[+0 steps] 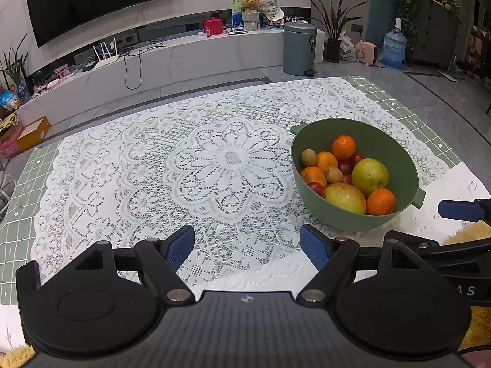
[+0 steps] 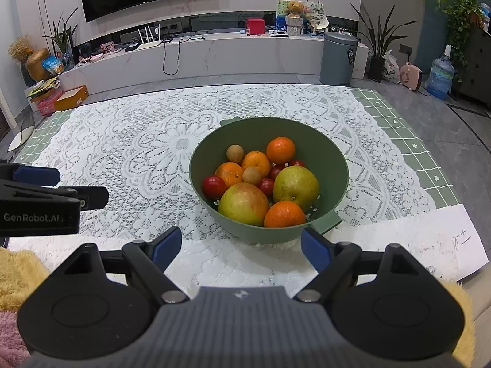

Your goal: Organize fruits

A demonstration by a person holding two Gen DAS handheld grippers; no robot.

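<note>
Fruits [image 2: 264,181] sit heaped together in a green colander bowl [image 2: 331,159] on a lace-covered table, directly ahead of the right gripper [image 2: 241,247], whose blue-padded fingers stand wide apart and hold nothing. The bowl's near wall lies just beyond those fingertips, roughly centred between them, toward the table's near edge. The left gripper [image 1: 247,247], likewise spread and empty, faces bare lace tablecloth [image 1: 172,165]; from it the bowl lies ahead and off to the right, so the right hand is judged the nearer and better aligned of the two. Inside the bowl, two large yellow-green fruits blushed red, possibly mangoes or pears [image 2: 244,204], rest at the front beside a tangerine [image 2: 285,214], with more tangerines, small red fruits and two tan, round longan-like fruits [image 2: 234,153] behind them. No fruit shows on the cloth outside the bowl, and no second container is in view. A white sheet of paper [image 2: 454,239] lies at the table's near right corner. The gathered pile would suit either fruits already collected into the bowl or a mixed lot waiting to be sorted out.
</note>
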